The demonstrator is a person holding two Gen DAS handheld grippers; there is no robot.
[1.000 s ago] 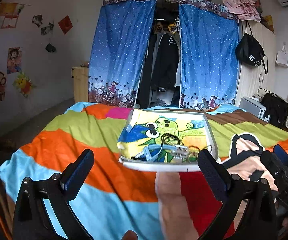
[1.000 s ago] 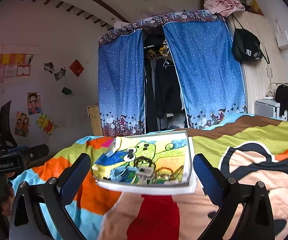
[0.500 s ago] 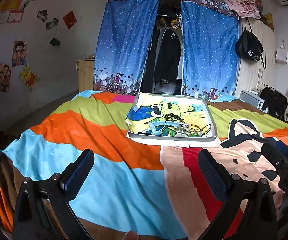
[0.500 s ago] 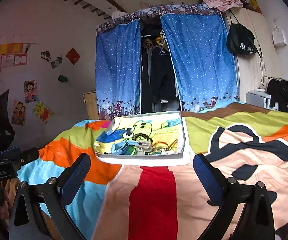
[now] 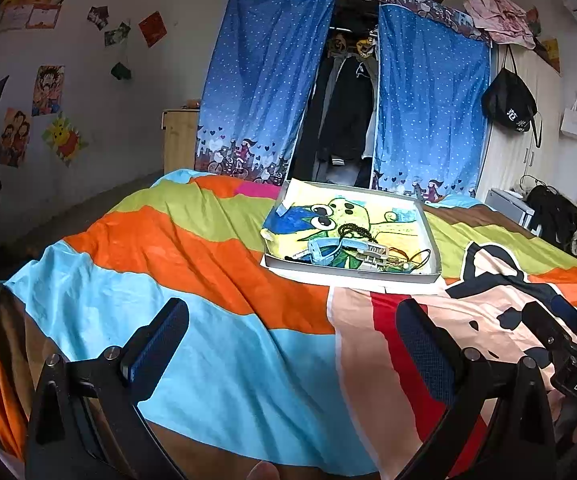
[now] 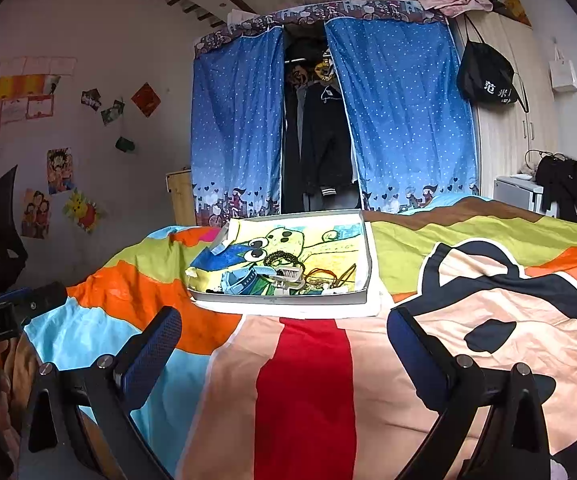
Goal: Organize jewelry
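Note:
A shallow grey tray (image 5: 352,272) lined with a yellow and blue cartoon drawing lies on the bed; it also shows in the right wrist view (image 6: 284,299). In it lie a black bead bracelet (image 5: 354,232), a light blue strap (image 5: 328,249), a silver watch band (image 5: 374,252) and thin cords (image 5: 404,258). The same pile shows in the right wrist view (image 6: 288,270). My left gripper (image 5: 292,344) is open and empty, well short of the tray. My right gripper (image 6: 284,344) is open and empty, just in front of the tray.
A colourful striped bedspread (image 5: 192,264) covers the bed. The right gripper's body (image 5: 568,360) shows at the left view's right edge. A blue curtained wardrobe (image 5: 352,88) stands behind the bed. A dark chair (image 6: 0,236) stands at the left.
Both grippers have pulled back and risen from the tray, which now looks smaller and farther. Both stay open and empty.

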